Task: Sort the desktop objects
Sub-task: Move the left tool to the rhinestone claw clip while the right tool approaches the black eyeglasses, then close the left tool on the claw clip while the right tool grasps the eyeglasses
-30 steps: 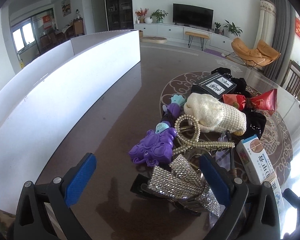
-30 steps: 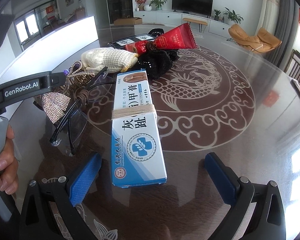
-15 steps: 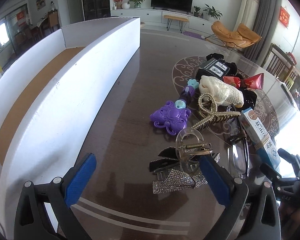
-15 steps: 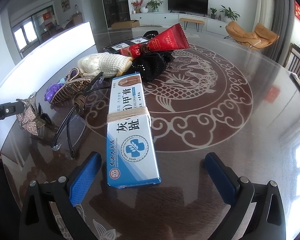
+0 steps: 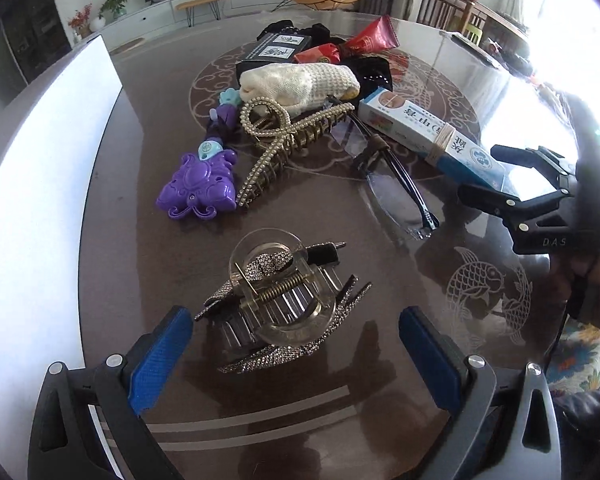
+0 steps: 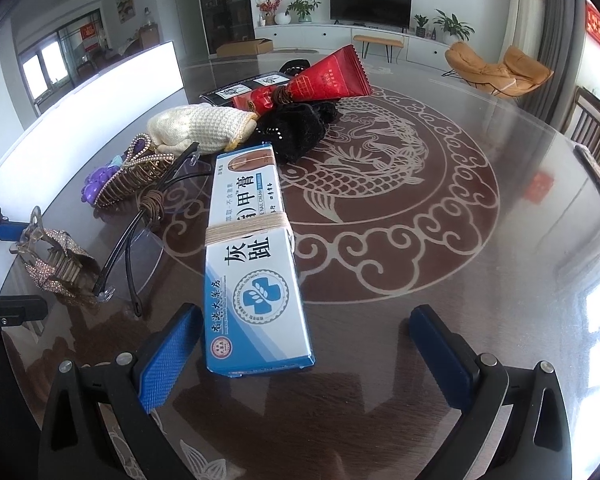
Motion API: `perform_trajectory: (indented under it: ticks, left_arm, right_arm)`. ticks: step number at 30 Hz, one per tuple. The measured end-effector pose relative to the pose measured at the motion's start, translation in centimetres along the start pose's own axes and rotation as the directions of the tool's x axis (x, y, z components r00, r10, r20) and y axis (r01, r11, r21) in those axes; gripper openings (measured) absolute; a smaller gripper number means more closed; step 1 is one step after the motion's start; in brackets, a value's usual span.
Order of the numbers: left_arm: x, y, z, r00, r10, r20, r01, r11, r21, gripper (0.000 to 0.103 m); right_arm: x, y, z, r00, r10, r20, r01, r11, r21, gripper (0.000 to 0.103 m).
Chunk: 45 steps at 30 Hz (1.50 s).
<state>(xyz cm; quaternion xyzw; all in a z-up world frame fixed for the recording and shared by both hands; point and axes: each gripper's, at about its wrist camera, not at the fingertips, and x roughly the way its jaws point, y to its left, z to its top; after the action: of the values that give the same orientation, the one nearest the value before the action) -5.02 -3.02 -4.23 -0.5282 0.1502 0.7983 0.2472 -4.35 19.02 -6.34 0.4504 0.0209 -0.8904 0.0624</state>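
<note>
Left wrist view: my left gripper point(image 5: 296, 350) hangs with its jaws spread wide and empty, the clear hair claw point(image 5: 282, 286) lying on a rhinestone bow clip point(image 5: 288, 344) just ahead between the pads. Farther off lie the pearl claw clip point(image 5: 276, 136), purple toy point(image 5: 200, 188), glasses point(image 5: 388, 176) and the rest. The white box point(image 5: 44, 184) stands at the left; nothing seems sorted into it yet.

Right wrist view: my right gripper point(image 6: 306, 354) is likewise spread and empty, with the near end of the ointment carton point(image 6: 254, 264) between its pads. I judge the sorting barely begun.

Bright daylight from the right, glare on the glossy table point(image 6: 520, 240), fisheye-bent edges, dark corners
</note>
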Motion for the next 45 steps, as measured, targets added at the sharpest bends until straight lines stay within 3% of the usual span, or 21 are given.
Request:
perform_trajectory:
  ticks: [4, 7, 9, 12, 14, 17, 22, 25, 26, 27, 32, 35, 39, 42, 44, 45]
  left_arm:
    - [0.4, -0.5, -0.1, 0.999, -0.013, -0.037, 0.017, 0.991, 0.133, 0.103]
    - [0.3, -1.2, -0.4, 0.983, -0.137, -0.124, 0.161, 0.963, 0.216, 0.103]
    - [-0.2, -1.6, -0.7, 0.978, -0.148, -0.149, 0.183, 0.948, 0.26, 0.103]
    - [-0.6, -1.4, -0.1, 0.997, -0.018, -0.078, 0.04, 0.955, 0.295, 0.103]
    - [-0.4, -0.8, 0.6, 0.998, 0.052, -0.022, -0.043, 0.959, 0.279, 0.103]
    - [0.8, -0.6, 1.4, 0.999, 0.046, -0.009, -0.042, 0.961, 0.272, 0.103]
    - [1.8, -1.4, 2.0, 0.999, -0.035, -0.032, 0.042, 0.963, 0.266, 0.103]
    - [1.4, -1.6, 2.2, 0.998, -0.059, -0.023, 0.063, 0.975, 0.215, 0.083]
    - [1.0, -1.4, 2.2, 0.998, -0.053, -0.015, 0.055, 0.98, 0.191, 0.066]
    - [0.7, -1.1, 2.1, 0.998, -0.056, -0.017, 0.058, 0.985, 0.162, 0.061]
    - [-0.6, -0.1, 0.5, 1.0, -0.016, -0.007, 0.016, 1.0, 0.008, 0.055]
    - [-1.8, 0.7, -1.5, 0.999, 0.044, 0.007, -0.043, 0.992, -0.12, 0.054]
    - [-3.2, 2.7, -1.5, 0.995, 0.061, 0.083, -0.039, 0.969, -0.242, 0.054]
    - [-3.5, 4.3, -3.0, 0.991, 0.079, 0.109, -0.041, 0.948, -0.315, 0.053]
    - [-3.7, 4.2, -3.4, 0.989, 0.09, 0.116, -0.045, 0.938, -0.342, 0.053]
    - [-4.3, 4.3, -3.7, 0.988, 0.098, 0.122, -0.049, 0.935, -0.352, 0.053]
  right_arm:
    - [0.1, 0.3, 0.0, 1.0, -0.008, -0.004, 0.008, 1.0, -0.011, 0.103]
    - [0.2, 0.4, 0.0, 1.0, -0.012, -0.005, 0.012, 1.0, -0.013, 0.103]
    - [0.2, 0.4, 0.1, 1.0, -0.016, -0.006, 0.016, 1.0, -0.012, 0.103]
    - [0.3, 0.4, 0.1, 1.0, -0.021, -0.008, 0.021, 1.0, -0.015, 0.103]
    - [0.3, 0.5, 0.0, 1.0, -0.026, -0.01, 0.026, 0.999, -0.019, 0.103]
    - [0.3, 0.5, 0.0, 1.0, -0.025, -0.01, 0.025, 0.999, -0.019, 0.103]
    - [0.2, 0.5, 0.0, 1.0, -0.027, -0.009, 0.027, 0.999, -0.017, 0.103]
    - [0.2, 0.3, 0.1, 1.0, -0.025, -0.008, 0.025, 1.0, -0.007, 0.103]
    - [0.2, 0.3, 0.1, 1.0, -0.024, -0.007, 0.024, 1.0, -0.006, 0.103]
    - [0.2, 0.3, 0.0, 1.0, -0.024, -0.007, 0.024, 1.0, -0.006, 0.103]
    - [0.2, 0.3, 0.0, 1.0, -0.021, -0.006, 0.02, 1.0, -0.004, 0.103]
    - [-0.9, 0.1, -0.1, 0.998, 0.052, 0.024, -0.052, 0.999, 0.0, 0.103]
    - [-4.5, 1.9, 1.7, 0.984, 0.16, 0.072, -0.156, 0.985, -0.068, 0.103]
    - [-3.9, 4.2, 3.7, 0.952, 0.305, -0.033, -0.306, 0.95, -0.056, 0.098]
    - [-2.2, 5.7, 4.7, 0.921, 0.378, -0.097, -0.382, 0.924, -0.028, 0.079]
    - [-1.1, 6.4, 5.2, 0.912, 0.39, -0.126, -0.395, 0.918, -0.02, 0.075]
